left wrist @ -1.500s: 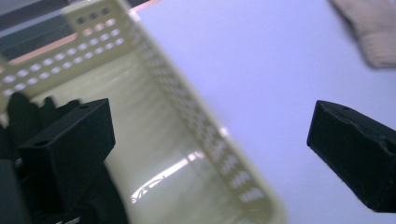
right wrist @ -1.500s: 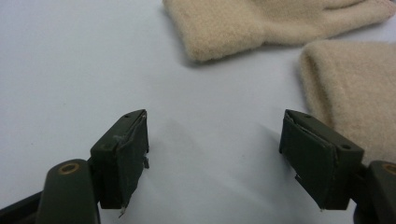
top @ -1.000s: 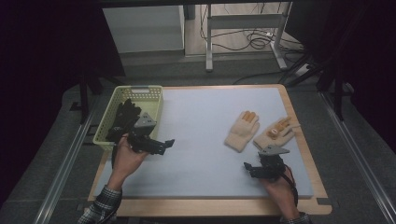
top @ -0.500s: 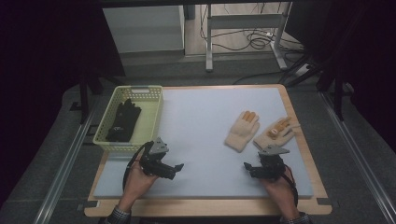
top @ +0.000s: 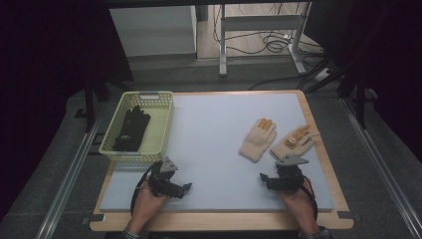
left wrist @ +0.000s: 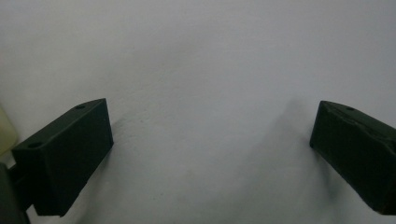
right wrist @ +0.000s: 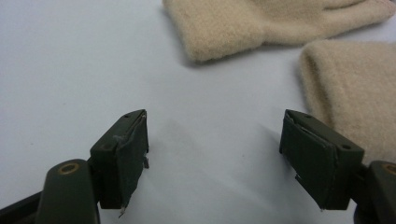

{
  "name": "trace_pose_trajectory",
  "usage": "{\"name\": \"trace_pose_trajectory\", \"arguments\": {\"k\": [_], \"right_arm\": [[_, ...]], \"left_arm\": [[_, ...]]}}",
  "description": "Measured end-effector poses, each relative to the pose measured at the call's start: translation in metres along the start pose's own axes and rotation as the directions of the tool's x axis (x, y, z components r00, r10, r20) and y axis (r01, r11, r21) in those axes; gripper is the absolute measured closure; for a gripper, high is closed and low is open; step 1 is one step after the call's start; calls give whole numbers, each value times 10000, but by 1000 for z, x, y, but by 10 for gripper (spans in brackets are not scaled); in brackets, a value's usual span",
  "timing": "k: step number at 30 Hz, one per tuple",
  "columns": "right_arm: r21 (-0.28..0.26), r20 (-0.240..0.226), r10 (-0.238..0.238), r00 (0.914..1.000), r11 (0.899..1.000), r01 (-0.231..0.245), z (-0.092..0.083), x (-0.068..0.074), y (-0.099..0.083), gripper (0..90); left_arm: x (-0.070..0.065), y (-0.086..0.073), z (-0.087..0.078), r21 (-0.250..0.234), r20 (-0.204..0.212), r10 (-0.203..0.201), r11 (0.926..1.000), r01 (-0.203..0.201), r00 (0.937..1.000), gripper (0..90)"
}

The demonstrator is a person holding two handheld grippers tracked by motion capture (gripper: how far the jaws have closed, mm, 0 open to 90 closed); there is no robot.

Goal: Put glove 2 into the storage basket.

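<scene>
Left tongs (top: 185, 187) back from basket (top: 161, 121), seemingly over bare mat (top: 214, 134).

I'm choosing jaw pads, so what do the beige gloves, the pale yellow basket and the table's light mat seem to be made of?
The two beige gloves look like soft fleece or felted knit: fuzzy, matte nap. The pale yellow basket seems moulded plastic, judging by its regular lattice walls. The light blue-grey mat looks like matte foam or rubber sheet; which, I can't tell.
</scene>
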State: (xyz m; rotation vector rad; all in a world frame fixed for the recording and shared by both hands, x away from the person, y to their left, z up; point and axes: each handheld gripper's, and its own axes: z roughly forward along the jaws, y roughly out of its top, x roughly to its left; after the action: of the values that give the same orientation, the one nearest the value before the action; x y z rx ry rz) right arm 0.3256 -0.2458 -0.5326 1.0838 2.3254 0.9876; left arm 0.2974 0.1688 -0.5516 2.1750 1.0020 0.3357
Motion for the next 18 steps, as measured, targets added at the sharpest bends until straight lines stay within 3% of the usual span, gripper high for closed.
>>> {"name": "trace_pose_trajectory", "arguments": {"k": [18], "right_arm": [[10, -21, 27, 10000, 10000, -27, 0, 0, 0, 233]], "left_arm": [[-2, 0, 1, 19, -114, 109, 9999, -109, 9999, 0]]}}
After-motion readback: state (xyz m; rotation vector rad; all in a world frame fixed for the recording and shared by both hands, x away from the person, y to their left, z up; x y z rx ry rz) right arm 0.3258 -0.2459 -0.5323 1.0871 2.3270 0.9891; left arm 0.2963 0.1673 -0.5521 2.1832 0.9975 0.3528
